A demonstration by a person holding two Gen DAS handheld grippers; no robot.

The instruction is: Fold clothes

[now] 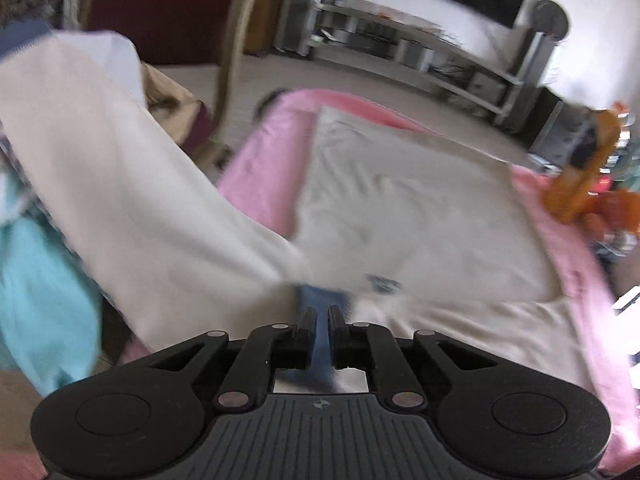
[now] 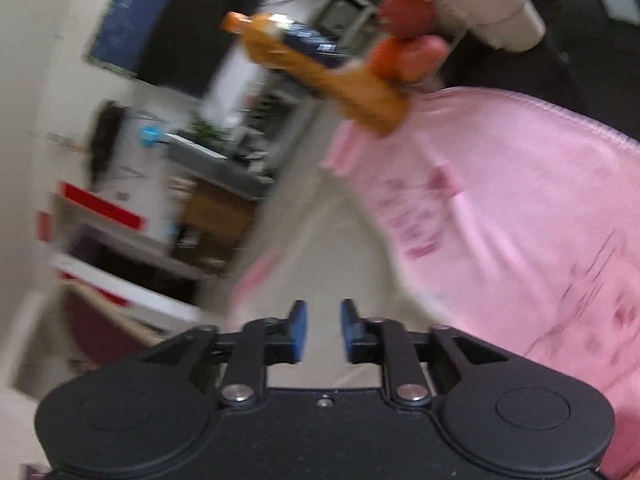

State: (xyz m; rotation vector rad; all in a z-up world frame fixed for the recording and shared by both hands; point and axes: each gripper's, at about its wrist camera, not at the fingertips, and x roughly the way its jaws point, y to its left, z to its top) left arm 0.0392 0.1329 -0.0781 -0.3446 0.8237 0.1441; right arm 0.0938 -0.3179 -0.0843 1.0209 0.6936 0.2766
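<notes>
The left gripper (image 1: 319, 316) is pinching the blurred cream shirt (image 1: 420, 216)'s blue collar; the right gripper (image 2: 323, 316) is hanging open over pink cloth (image 2: 520, 208).

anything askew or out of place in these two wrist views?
Yes. The cream garment is not flat on the pink blanket: one part is pulled up and left while the left gripper pinches its blue-trimmed edge. An orange bottle sits tilted at the blanket's edge. The right gripper is open, holding nothing.
</notes>
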